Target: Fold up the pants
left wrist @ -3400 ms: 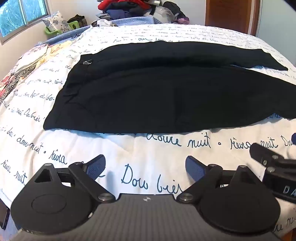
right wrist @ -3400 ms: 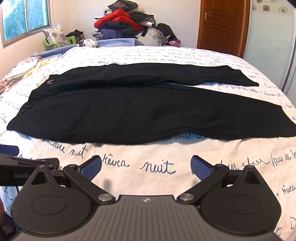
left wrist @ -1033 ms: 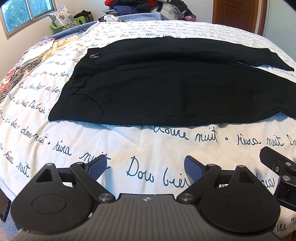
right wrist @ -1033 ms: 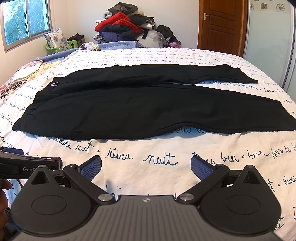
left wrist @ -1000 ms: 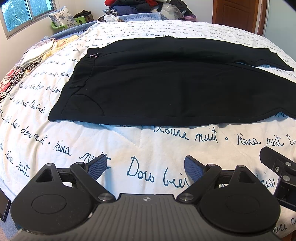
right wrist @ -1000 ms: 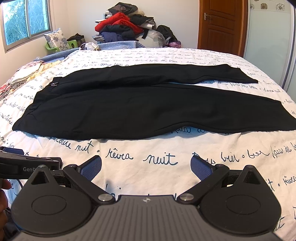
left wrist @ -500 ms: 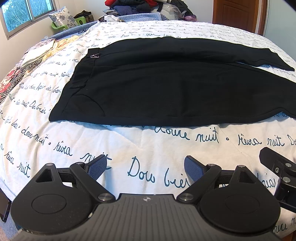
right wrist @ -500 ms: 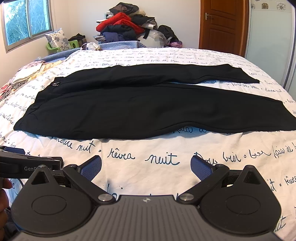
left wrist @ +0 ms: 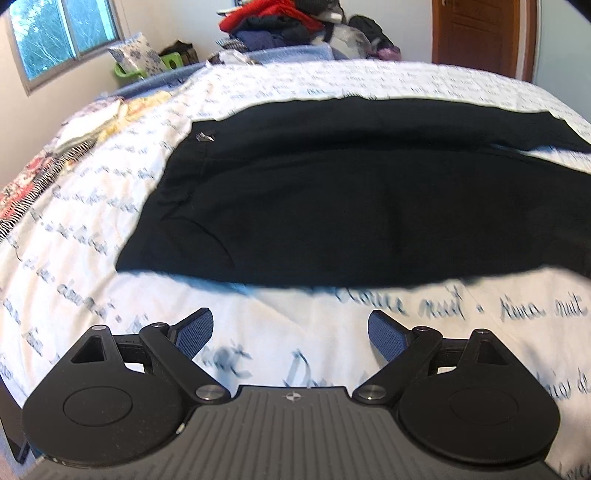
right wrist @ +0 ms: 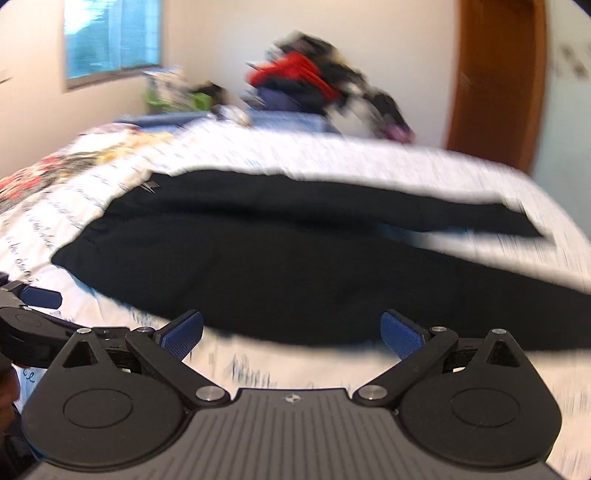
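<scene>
Black pants lie flat on the white bedspread with blue script, waistband to the left, both legs running right. They also show in the blurred right wrist view. My left gripper is open and empty, just short of the pants' near edge by the waist. My right gripper is open and empty, its tips at the near edge of the front leg. The left gripper's fingers show at the left edge of the right wrist view.
A pile of clothes sits beyond the far side of the bed. Patterned cloths lie at the bed's left. A window is at far left, a wooden door at far right.
Both grippers have moved forward toward the pants' near edge. The right view has swung and blurred with motion. Both stay open.
</scene>
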